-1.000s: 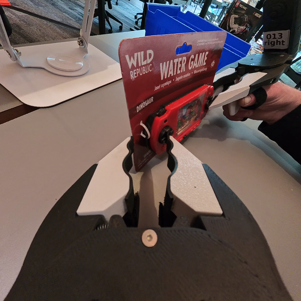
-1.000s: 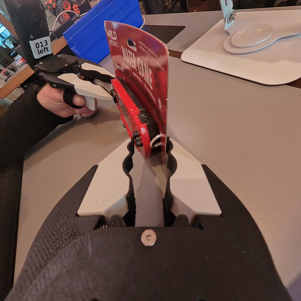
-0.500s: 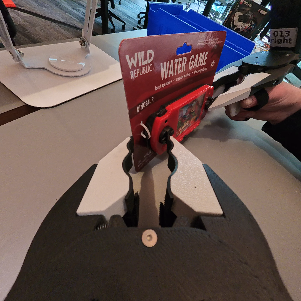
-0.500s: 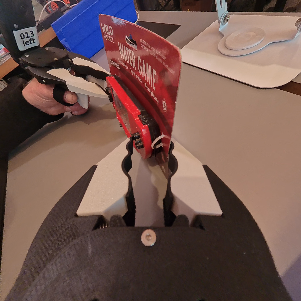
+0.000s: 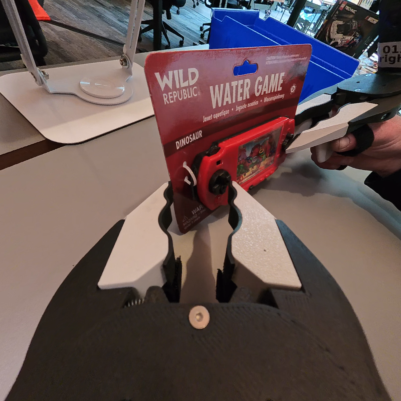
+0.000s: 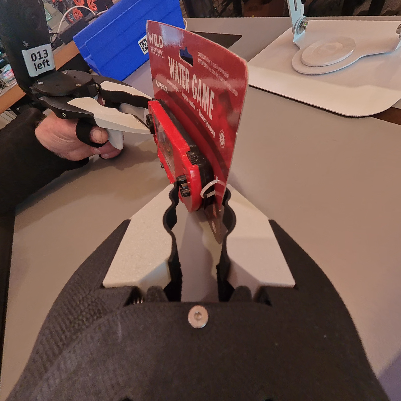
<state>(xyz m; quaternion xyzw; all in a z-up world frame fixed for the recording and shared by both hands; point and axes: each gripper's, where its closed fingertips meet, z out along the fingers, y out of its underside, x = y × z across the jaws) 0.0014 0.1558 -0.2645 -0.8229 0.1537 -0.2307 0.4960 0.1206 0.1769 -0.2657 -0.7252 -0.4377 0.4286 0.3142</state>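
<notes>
Carded toy (image 5: 227,112) upright, each end clamped between a gripper's jaws.

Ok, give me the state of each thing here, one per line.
Left gripper: shut on toy's one end.
Right gripper: shut on toy's other end.
Toy: carded, upright, held between both grippers over the table.
Bin: open-topped, contents hidden.

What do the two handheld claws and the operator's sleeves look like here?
Both match. The left claw and right claw each have a black textured printed body, a silver hex screw at centre, and two white wedge-shaped fingers lined with wavy black pads. Each carries a white printed sticker on a black upright housing. Black finger loop on the trigger; sleeves are black.
</notes>
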